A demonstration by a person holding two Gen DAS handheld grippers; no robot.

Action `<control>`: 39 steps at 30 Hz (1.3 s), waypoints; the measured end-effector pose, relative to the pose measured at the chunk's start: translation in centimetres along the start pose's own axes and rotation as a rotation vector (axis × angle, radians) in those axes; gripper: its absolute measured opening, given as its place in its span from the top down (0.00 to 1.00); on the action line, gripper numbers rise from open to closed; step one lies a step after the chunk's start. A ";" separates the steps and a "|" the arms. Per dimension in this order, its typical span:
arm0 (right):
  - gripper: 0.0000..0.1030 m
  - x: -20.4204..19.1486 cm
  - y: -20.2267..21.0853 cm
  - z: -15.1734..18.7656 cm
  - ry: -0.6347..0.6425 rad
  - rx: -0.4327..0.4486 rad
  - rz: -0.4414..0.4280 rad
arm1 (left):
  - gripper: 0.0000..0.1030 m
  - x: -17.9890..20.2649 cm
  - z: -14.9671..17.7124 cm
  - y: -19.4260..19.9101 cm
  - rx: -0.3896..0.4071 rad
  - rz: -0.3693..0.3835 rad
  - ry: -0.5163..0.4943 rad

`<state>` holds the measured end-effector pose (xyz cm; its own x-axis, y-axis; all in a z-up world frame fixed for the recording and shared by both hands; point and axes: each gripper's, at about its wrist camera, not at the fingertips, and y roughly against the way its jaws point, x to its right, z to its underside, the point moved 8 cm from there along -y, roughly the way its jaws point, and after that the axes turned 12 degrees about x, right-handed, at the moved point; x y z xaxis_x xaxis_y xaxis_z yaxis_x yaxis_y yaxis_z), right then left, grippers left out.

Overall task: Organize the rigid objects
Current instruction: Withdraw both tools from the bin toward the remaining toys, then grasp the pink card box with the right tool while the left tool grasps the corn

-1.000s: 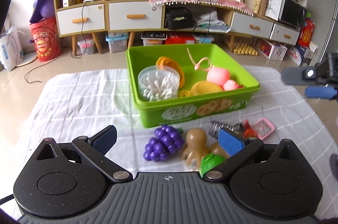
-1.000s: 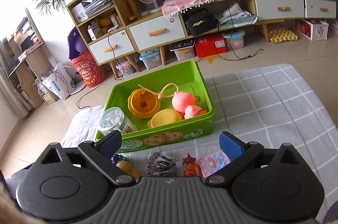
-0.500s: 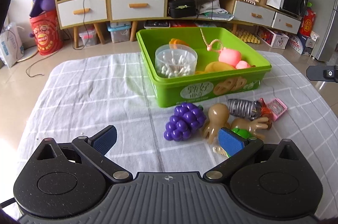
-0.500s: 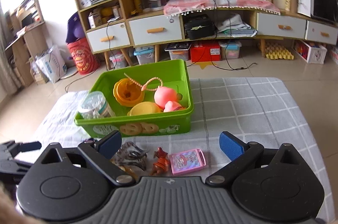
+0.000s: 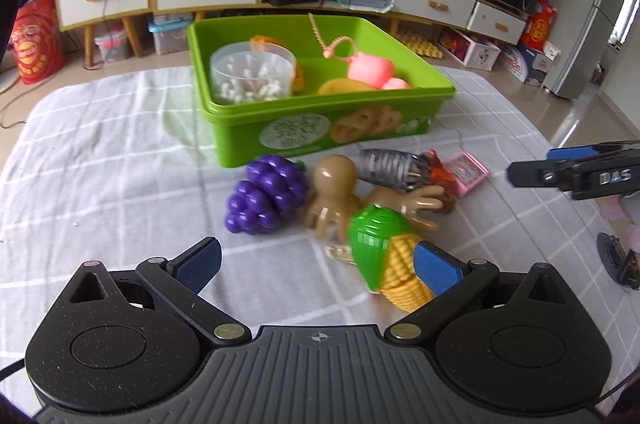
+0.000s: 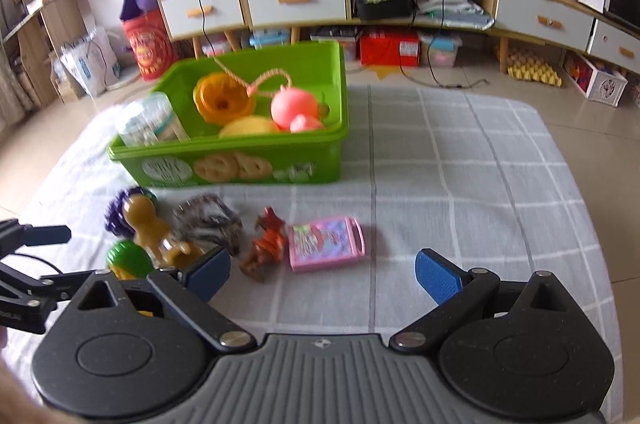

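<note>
A: We check the left tongs point(image 5: 316, 264) first. State?

B: Spread wide, nothing gripped. We see the toy corn point(image 5: 390, 256) lying on the checked cloth point(image 5: 100, 151) of the desk, just beside the right-hand blue pad point(image 5: 434, 266); whether the pad touches it we cannot tell, as that part is blurred.

A: The right tongs point(image 6: 322, 274)?

B: Also spread wide and empty, held above the cloth. Near their left pad point(image 6: 210, 272) we find a small orange-brown figure point(image 6: 266, 244) and, just beside it, a pink case point(image 6: 326, 244).

A: Where are the loose items?

B: We locate them on the cloth in front of the green bin point(image 5: 320, 131). From the left wrist view: purple grapes point(image 5: 266, 197), touching a brown octopus toy point(image 5: 332, 191), then a second brown toy point(image 5: 416, 201) lying on its side behind the corn, and a grey ribbed clip point(image 5: 388, 163) near the bin wall.

A: Bin contents?

B: We see a clear tub of cotton swabs point(image 5: 252, 73) in the near left corner, an orange ring-shaped piece point(image 6: 222, 97) behind it, a yellow piece point(image 6: 248, 125) against the front wall, a pink ball toy point(image 6: 294, 105) with a beaded loop point(image 6: 256, 77), and a smaller pink piece point(image 6: 306, 123) beside it.

A: Relative position of the tongs?

B: The right tongs show at the right edge of the left wrist view, well apart from the corn.
</note>
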<state>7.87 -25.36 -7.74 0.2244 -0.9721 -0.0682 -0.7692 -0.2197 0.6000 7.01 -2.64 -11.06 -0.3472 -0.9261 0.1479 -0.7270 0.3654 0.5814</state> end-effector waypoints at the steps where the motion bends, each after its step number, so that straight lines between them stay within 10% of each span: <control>1: 0.29 0.0 -0.3 0.3 0.006 -0.010 0.002 | 0.02 0.2 0.1 -0.1 -0.004 0.005 0.001; 16: 0.29 1.2 -4.7 3.9 0.060 -0.133 0.005 | 0.06 2.4 1.9 -2.3 -0.090 0.083 0.087; 31: 0.27 1.0 -6.6 3.0 0.095 -0.015 -0.017 | 0.28 2.3 1.9 -2.9 -0.101 0.106 0.179; 39: 0.55 0.1 -6.6 2.4 0.115 0.012 -0.038 | 0.38 2.4 1.8 -2.8 -0.105 0.121 0.218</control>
<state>11.57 -24.18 -13.61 0.3202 -0.9474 0.0013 -0.7660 -0.2581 0.5888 7.15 -5.69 -13.76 -0.2838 -0.8787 0.3838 -0.6183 0.4737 0.6272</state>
